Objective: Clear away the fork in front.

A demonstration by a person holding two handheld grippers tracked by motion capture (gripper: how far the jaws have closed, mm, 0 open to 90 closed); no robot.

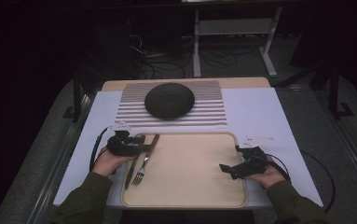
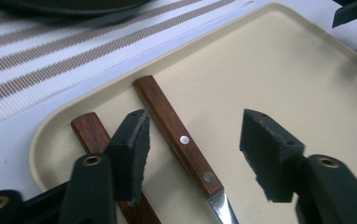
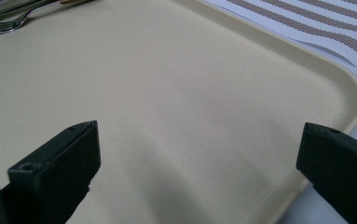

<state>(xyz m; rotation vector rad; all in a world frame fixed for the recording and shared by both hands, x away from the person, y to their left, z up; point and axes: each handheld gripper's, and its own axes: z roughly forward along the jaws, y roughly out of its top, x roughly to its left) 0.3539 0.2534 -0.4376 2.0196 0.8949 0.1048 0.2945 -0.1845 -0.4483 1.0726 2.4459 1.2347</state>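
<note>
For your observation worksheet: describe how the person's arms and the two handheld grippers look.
Dark olive-green sleeves cover both forearms. The left gripper and right gripper are black, each with two blocky jaws with foam-like pads, a black cable and a pale three-cornered plate on top.

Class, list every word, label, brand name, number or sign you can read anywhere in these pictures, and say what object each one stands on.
None: no readable text in any view.
The tray, the striped mat, the dark bowl and the fork carry no print.
The wooden knife handle shows two plain metal rivets, no brand mark.
The left tongs and right tongs bear no label.
</note>
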